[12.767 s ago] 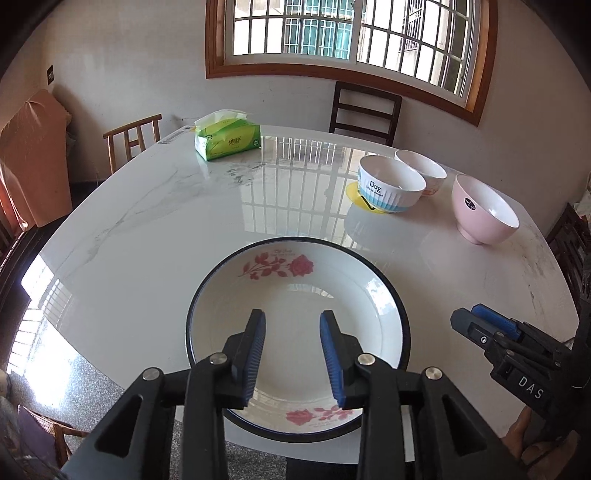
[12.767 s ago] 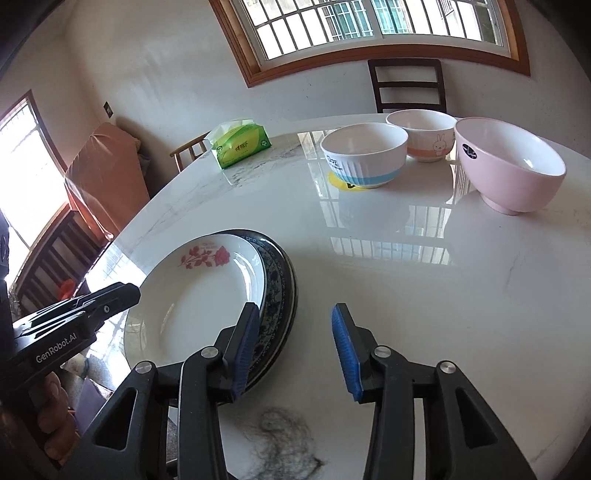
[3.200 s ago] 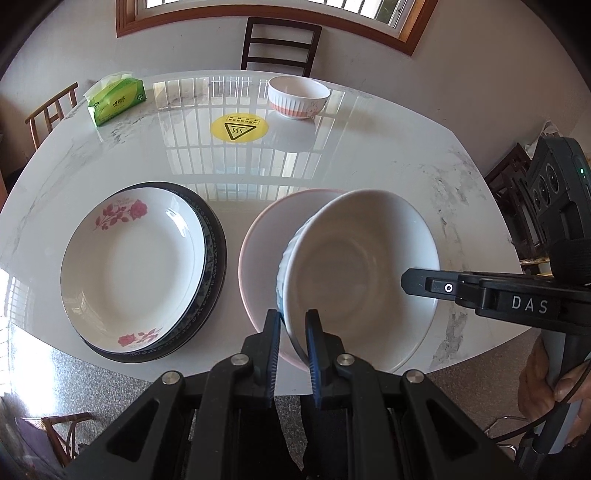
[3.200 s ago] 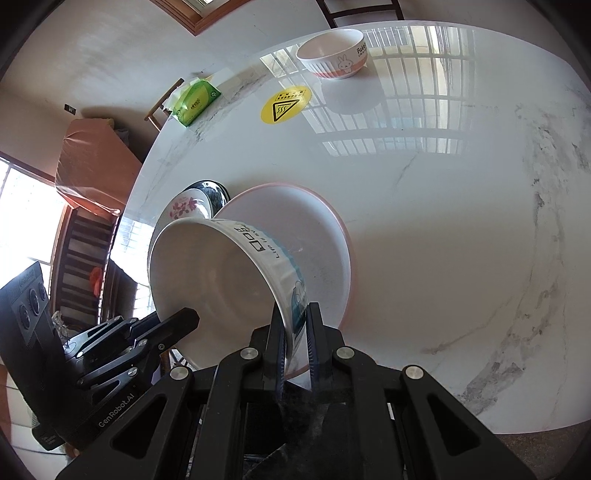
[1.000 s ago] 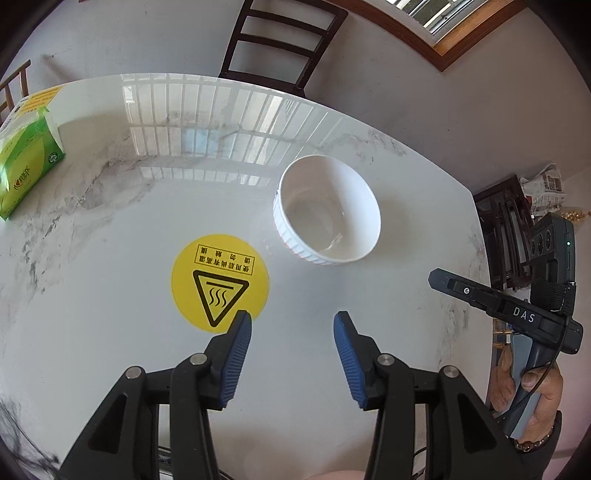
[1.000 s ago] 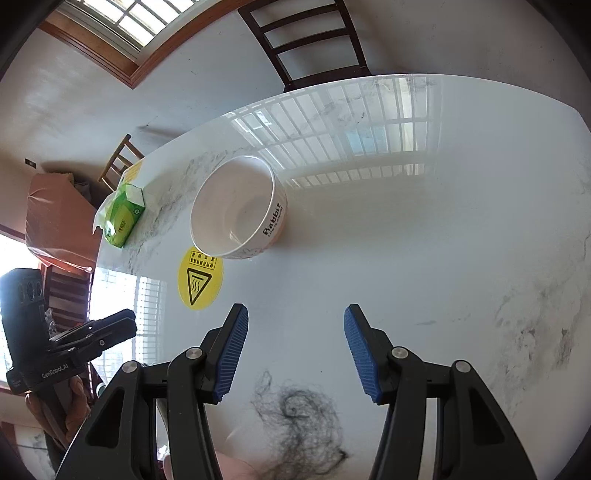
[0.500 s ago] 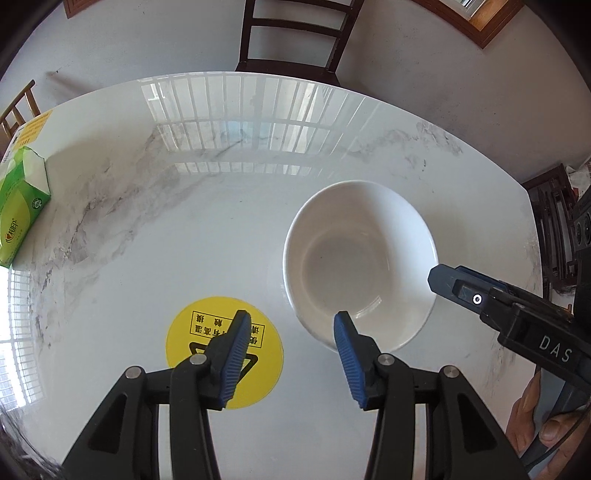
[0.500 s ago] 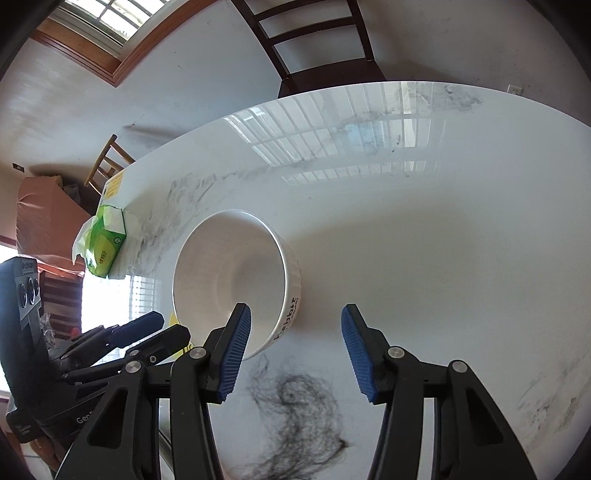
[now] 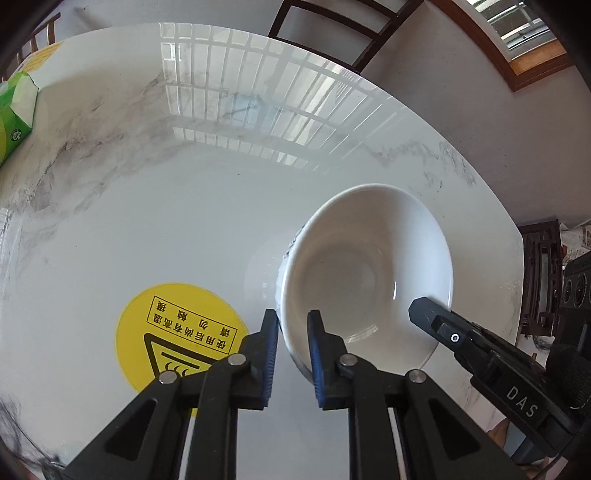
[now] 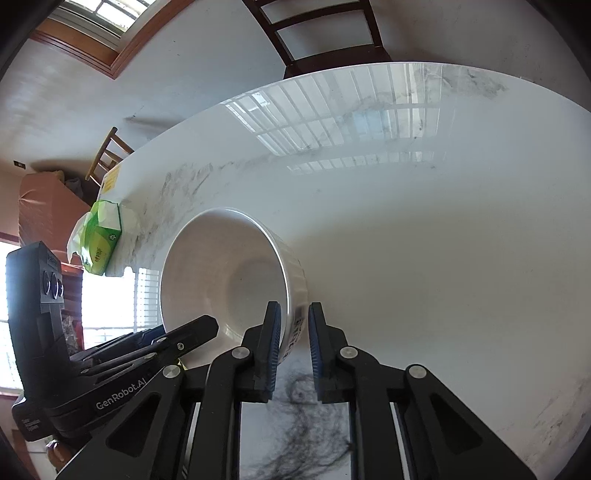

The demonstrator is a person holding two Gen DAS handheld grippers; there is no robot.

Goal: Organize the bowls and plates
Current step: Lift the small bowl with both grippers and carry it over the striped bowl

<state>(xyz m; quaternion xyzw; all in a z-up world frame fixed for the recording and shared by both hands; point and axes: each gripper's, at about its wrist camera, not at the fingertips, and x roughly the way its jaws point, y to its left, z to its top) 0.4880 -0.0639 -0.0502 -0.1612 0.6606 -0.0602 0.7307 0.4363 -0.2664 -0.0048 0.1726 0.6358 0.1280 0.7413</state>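
White bowl (image 9: 365, 273) rim between both grippers' closing jaws, left gripper (image 9: 292, 347) and right gripper (image 10: 294, 345) clamping opposite sides

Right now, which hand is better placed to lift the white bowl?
Neither alone: the left gripper is closing over the white bowl's near rim, and the right gripper pinches the opposite rim. Both should lift together.

place: home dining room | table: glossy white marble-look table (image 9: 192, 206) fills the view | seating: dark wooden chair (image 10: 325, 33) at far side, lighter wooden chair (image 10: 107, 155) far left | window: wood-framed window (image 10: 92, 26) in plain wall | tabletop: green tissue pack (image 10: 98, 236) at left edge, white bowl (image 9: 369, 273)
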